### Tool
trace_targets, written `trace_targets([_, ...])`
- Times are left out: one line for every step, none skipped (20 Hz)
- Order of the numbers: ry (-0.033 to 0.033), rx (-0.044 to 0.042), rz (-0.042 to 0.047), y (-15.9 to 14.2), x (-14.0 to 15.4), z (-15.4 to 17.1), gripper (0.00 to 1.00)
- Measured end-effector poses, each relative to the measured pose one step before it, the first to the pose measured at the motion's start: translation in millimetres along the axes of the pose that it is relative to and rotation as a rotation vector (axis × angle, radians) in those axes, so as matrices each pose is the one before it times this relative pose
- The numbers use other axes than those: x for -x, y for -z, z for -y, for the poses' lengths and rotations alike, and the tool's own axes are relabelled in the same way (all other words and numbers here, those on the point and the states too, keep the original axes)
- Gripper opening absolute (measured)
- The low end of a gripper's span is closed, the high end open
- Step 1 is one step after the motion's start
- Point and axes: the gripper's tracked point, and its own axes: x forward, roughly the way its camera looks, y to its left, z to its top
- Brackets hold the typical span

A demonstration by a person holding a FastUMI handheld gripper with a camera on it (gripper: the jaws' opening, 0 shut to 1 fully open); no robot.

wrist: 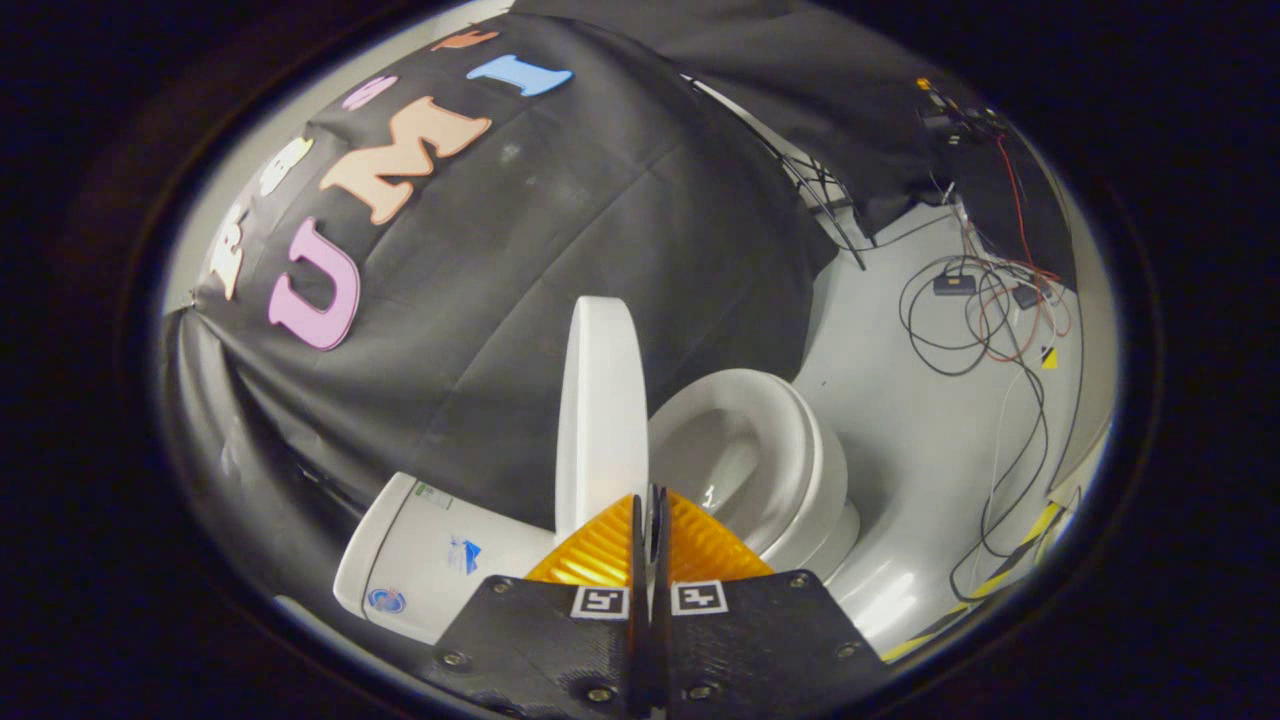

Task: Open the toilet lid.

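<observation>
Closed, the gripper point(648, 500) has its two fingers pressed together with only a thin seam between them, and nothing is held there. Two square black-and-white marker tags sit side by side on the finger bases.

Just ahead of the fingertips stands the one white plastic toilet lid point(600, 420), raised upright and seen nearly edge-on, its lower end meeting the fingers' line. It may be touching the tips, but I cannot tell. Beside the lid, on the far side from the tank, lies the single white oval toilet seat point(810, 450), down on the white ceramic bowl point(725, 455), whose hollow is open to view. On the lid's other side is one white rounded tank point(420, 550), bearing a few small stickers.

Behind the toilet hangs a black cloth wall point(600, 220), draped in folds. Beyond the bowl spreads a pale grey floor point(920, 440), where several loose black, white and red cables point(990, 320) curl, with two small dark boxes among them. Yellow-and-black striped tape point(1030, 540) runs along the floor's outer border.
</observation>
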Motion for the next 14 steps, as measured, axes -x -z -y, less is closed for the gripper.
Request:
trace_targets([-0.00024,0.01257,0.00407,-0.02,1.81,-4.72,0.01])
trace_targets([-0.00175,0.00683,0.0051,-0.47,1.25,-5.14,0.01])
trace_targets([-0.00366,0.01006,0.00547,-0.79,1.35,-4.76,0.01])
trace_targets([0.00006,0.0081,0.00369,0.11,1.51,-3.53,0.01])
trace_targets([0.00124,0.01328,0.00306,-0.93,1.25,-2.71,0.01])
trace_targets([0.00081,0.01228,0.00135,-0.01,1.03,-2.75,0.01])
trace_targets([0.00068,0.00901,0.00307,-0.54,1.03,-2.84,0.01])
trace_targets([-0.00082,0.00668,0.00083,0.07,0.54,-2.82,0.01])
trace_targets([-0.00113,0.00357,0.00346,-0.5,1.41,-2.8,0.01])
trace_targets([-0.00305,0.00167,0.00384,0.31,0.88,-2.65,0.01])
trace_targets([-0.00254,0.00107,0.00254,-0.13,0.17,-3.18,0.01])
trace_targets([-0.00174,0.00387,0.00467,-0.3,2.13,-4.08,0.01])
trace_targets([-0.00176,0.00484,0.0017,-0.1,1.08,-3.09,0.01])
trace_targets([-0.00195,0.00742,0.00327,-0.09,0.58,-2.69,0.01])
